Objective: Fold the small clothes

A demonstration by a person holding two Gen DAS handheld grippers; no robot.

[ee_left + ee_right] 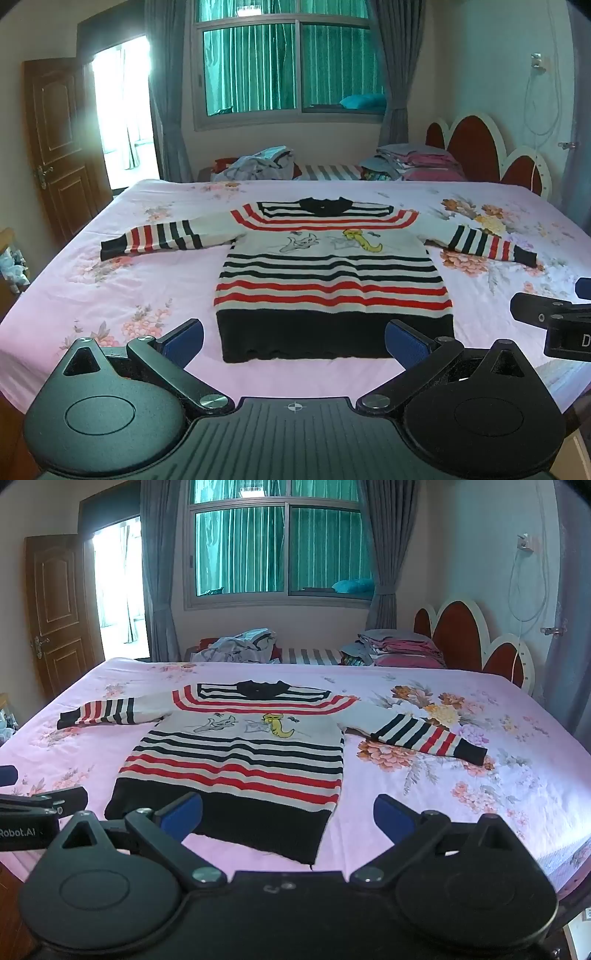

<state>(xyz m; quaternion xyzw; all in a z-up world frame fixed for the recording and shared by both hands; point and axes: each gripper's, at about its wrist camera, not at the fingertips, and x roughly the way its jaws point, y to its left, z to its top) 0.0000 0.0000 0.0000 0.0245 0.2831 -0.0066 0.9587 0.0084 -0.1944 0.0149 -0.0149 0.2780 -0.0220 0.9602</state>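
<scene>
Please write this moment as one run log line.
sweater flat, unfolded on bed | left hand-held gripper open | right hand-held gripper open

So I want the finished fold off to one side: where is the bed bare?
Bare pink sheet lies left of the sweater body, below the left sleeve; likewise right of it, below the right sleeve. A narrow strip runs along the hem. Clothes piles crowd beyond the far edge.
</scene>
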